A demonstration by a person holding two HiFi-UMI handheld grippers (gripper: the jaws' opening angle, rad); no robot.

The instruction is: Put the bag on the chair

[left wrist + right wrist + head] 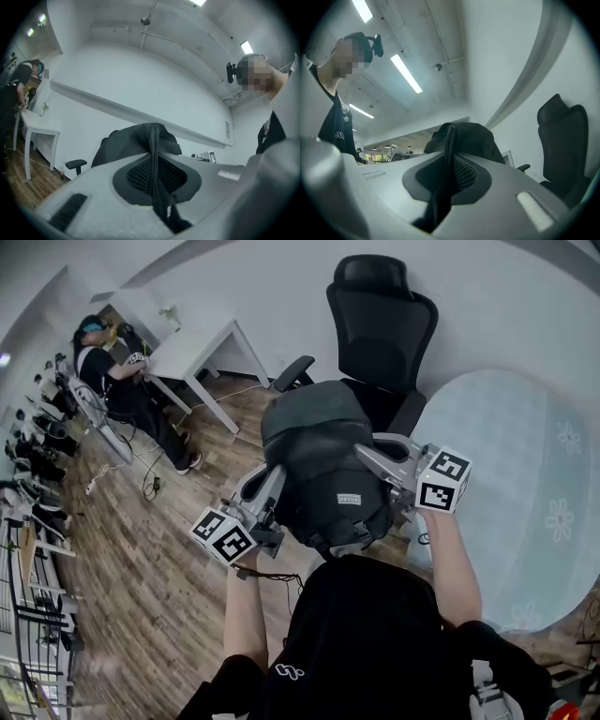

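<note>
A dark grey backpack point(319, 460) hangs in the air between my two grippers, just in front of the seat of a black office chair point(380, 329). My left gripper point(270, 488) is at the bag's left side and my right gripper point(373, 457) at its right. In the left gripper view, the left gripper point(153, 161) is shut on a black strap point(153, 140), with the bag point(126, 145) bulging behind it. The right gripper point(449, 164) is likewise shut on a strap point(449, 140), with the bag point(476, 138) behind and the chair point(560, 140) to the right.
A white desk point(197, 348) stands at the back left with a person point(112, 381) seated beside it. A round pale blue rug point(525, 493) lies right of the chair. Racks point(37, 549) line the left edge of the wooden floor point(141, 577).
</note>
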